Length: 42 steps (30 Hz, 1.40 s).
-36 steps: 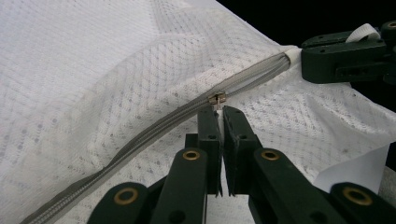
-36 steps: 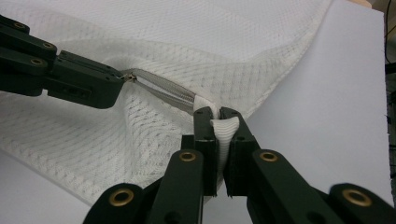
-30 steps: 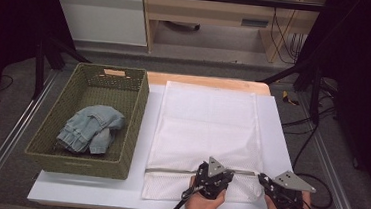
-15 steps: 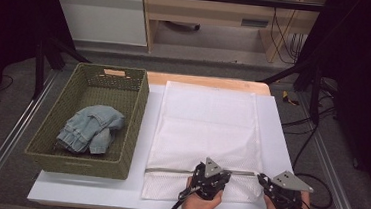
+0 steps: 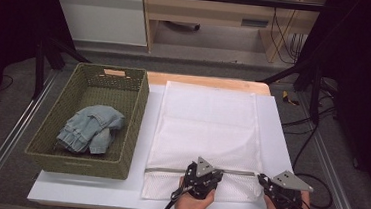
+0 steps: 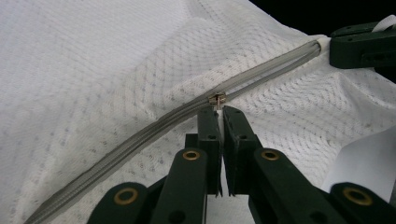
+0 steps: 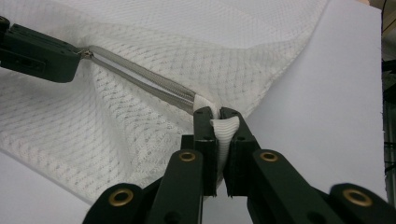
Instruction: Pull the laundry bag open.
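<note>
White table [image 5: 91, 192], left tongs [image 6: 219, 109] still pinching zipper pull [image 6: 216, 99], right tongs [image 7: 217, 116] bag corner [image 7: 224, 128], unmoved.

One white mesh laundry bag [image 5: 211, 131] lies on the table [image 5: 91, 195], w/ one grey zipper [image 5: 168, 170] across its near end and one metal zip slider [image 6: 217, 99] on that. Two grippers at the bag's near edge: left gripper [image 5: 201, 178] pinched on the slider's pull, right gripper [image 5: 276, 188] pinched on the bag's corner tab [image 7: 225, 127]. Two hands, one per gripper. One green woven basket [image 5: 134, 125] just left of the bag, w/ one bundle of denim [image 5: 88, 134] inside. One white board under bag & basket.
</note>
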Motion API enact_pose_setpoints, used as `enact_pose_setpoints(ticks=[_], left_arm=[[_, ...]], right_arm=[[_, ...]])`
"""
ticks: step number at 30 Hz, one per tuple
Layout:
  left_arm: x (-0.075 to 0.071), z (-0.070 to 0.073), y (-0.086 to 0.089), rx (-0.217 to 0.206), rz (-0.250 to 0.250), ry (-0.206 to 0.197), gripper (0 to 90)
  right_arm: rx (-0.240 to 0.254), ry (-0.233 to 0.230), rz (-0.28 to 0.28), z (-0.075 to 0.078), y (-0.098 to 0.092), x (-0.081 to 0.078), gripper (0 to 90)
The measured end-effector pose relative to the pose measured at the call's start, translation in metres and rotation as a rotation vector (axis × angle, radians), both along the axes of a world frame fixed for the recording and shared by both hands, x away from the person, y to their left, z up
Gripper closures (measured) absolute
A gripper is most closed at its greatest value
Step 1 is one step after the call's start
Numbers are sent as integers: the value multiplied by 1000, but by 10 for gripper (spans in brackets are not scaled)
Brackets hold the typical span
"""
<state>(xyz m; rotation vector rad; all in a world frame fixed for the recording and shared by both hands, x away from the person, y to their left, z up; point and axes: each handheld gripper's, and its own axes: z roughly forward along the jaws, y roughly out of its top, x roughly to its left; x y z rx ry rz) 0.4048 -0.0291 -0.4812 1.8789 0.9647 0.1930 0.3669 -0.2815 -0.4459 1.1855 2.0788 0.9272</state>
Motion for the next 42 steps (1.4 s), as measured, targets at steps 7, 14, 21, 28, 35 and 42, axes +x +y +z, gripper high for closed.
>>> enact_pose_setpoints(ticks=[7, 14, 21, 28, 35, 42], left_arm=[[1, 0, 9, -7, 18, 5, 870], [1, -1, 16, -4, 25, 7, 870], [2, 0, 19, -11, 30, 6, 870], [3, 1, 21, -7, 32, 9, 870], [2, 3, 32, -7, 47, 4, 870], [-2, 8, 43, -2, 52, -16, 870]], right_arm=[[1, 2, 2, 0, 0, 0, 859], [9, 17, 0, -1, 1, 0, 859], [14, 23, 13, 0, 1, 0, 859], [9, 16, 22, 0, 1, 0, 859], [6, 20, 20, 0, 2, 0, 859], [1, 21, 17, 0, 2, 1, 859]])
